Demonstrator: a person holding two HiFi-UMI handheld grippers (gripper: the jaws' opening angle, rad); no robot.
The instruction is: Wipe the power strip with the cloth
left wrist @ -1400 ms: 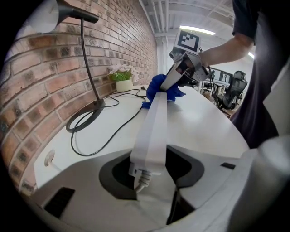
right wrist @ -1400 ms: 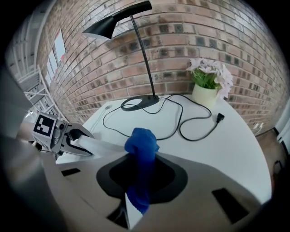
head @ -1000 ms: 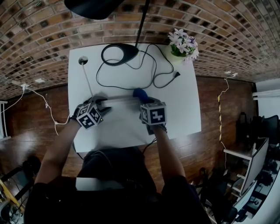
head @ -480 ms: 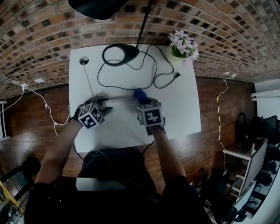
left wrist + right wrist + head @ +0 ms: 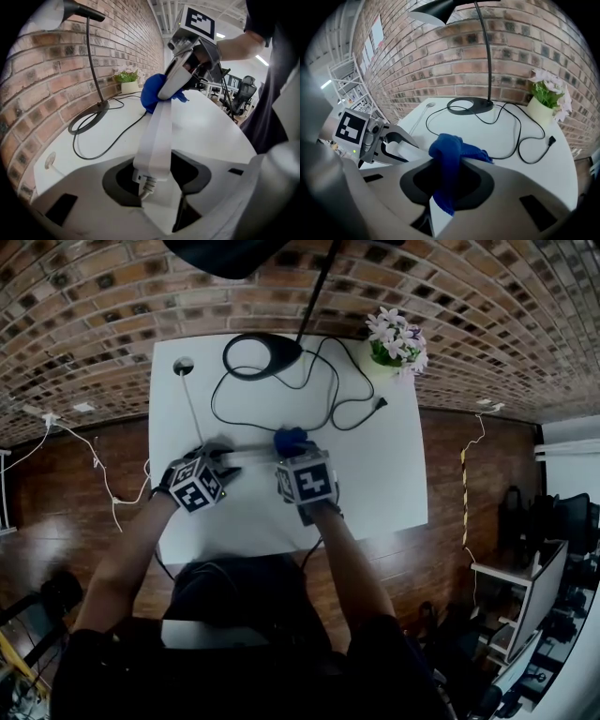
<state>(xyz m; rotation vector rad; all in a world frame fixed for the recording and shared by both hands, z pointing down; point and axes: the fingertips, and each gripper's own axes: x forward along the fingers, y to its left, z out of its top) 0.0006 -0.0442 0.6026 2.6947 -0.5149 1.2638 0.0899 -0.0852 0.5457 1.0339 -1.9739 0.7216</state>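
A white power strip [image 5: 246, 454] lies across the middle of the white table [image 5: 375, 474]. My left gripper [image 5: 217, 463] is shut on its left end; in the left gripper view the cabled end [image 5: 150, 174] sits between the jaws and the strip [image 5: 157, 131] runs away from them. The blue cloth [image 5: 289, 440] is bunched on the strip's right part, with my right gripper [image 5: 292, 454] shut on it. In the right gripper view the cloth [image 5: 446, 159] fills the gap between the jaws, and the left gripper [image 5: 391, 143] shows at the left.
A black desk lamp base [image 5: 261, 355] stands at the table's back, its black cable [image 5: 328, 399] looping to a loose plug [image 5: 379, 400]. A flower pot [image 5: 396, 338] sits at the back right corner. A round cable port [image 5: 183, 366] is back left. A brick wall lies behind.
My right gripper has slid left along the power strip with the blue cloth, closer to the left gripper. The left gripper has kept its hold and place.
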